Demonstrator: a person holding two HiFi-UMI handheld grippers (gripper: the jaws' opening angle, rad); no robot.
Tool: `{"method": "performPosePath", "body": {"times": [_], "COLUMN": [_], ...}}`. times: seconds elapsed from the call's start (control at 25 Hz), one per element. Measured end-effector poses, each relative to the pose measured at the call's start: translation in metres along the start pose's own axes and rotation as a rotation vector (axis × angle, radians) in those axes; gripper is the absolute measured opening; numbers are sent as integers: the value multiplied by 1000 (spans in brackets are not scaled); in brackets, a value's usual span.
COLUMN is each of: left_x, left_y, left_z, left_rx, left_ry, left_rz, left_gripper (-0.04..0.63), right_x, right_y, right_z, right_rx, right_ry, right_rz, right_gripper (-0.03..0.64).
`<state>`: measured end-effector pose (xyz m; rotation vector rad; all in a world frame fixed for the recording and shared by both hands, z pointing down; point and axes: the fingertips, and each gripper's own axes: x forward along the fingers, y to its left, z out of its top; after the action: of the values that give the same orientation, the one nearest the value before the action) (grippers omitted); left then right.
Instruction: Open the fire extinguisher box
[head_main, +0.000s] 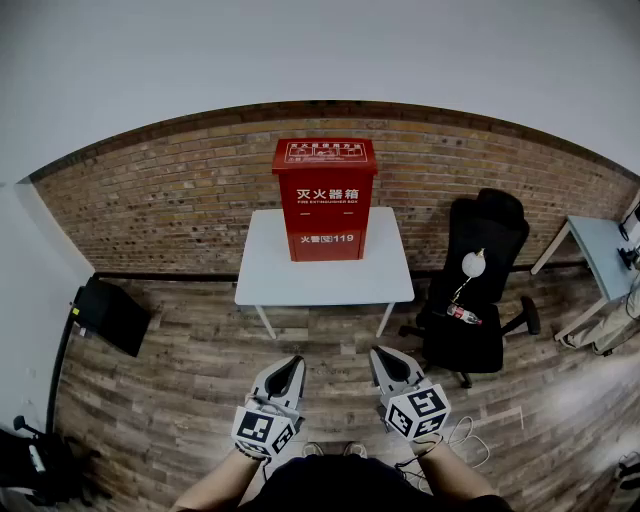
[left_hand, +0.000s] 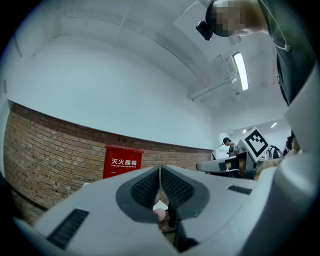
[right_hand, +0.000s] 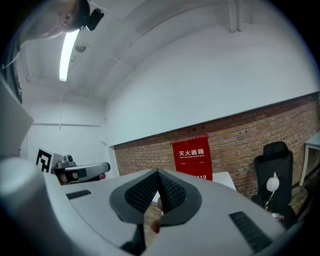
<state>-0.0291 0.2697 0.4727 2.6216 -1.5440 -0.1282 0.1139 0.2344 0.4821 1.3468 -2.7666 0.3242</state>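
Red box sits upright and closed on the tabletop, dead ahead and well away from the left hand-held gripper and right hand-held gripper, both clenched empty, neither really nearer.

1 red metal fire extinguisher box, 12 o'clock | 1 white rectangular table | 1 black office chair, 3 o'clock | 2 grey grippers: left gripper, right gripper
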Motion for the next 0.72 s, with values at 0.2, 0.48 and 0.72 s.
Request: {"method": "performPosePath", "body": {"times": [0.2,0.48,0.72], "left_x": [-1,0,1], "left_y": [9,17,28], "left_z": [-3,-6,-5], "left_rx": [-3,-16,-21], "left_ry": [8,24,29], "left_rz": [-4,-17,-38], "left_gripper": [60,60,60], "right_x": [6,13,21], "right_y": [3,6,7], "right_z": [-2,-6,-8], "right_rx": [-1,9,54], "right_ry": [0,9,1], "right_rz": [-8,-25,-42], "right_gripper": [18,18,18]}}
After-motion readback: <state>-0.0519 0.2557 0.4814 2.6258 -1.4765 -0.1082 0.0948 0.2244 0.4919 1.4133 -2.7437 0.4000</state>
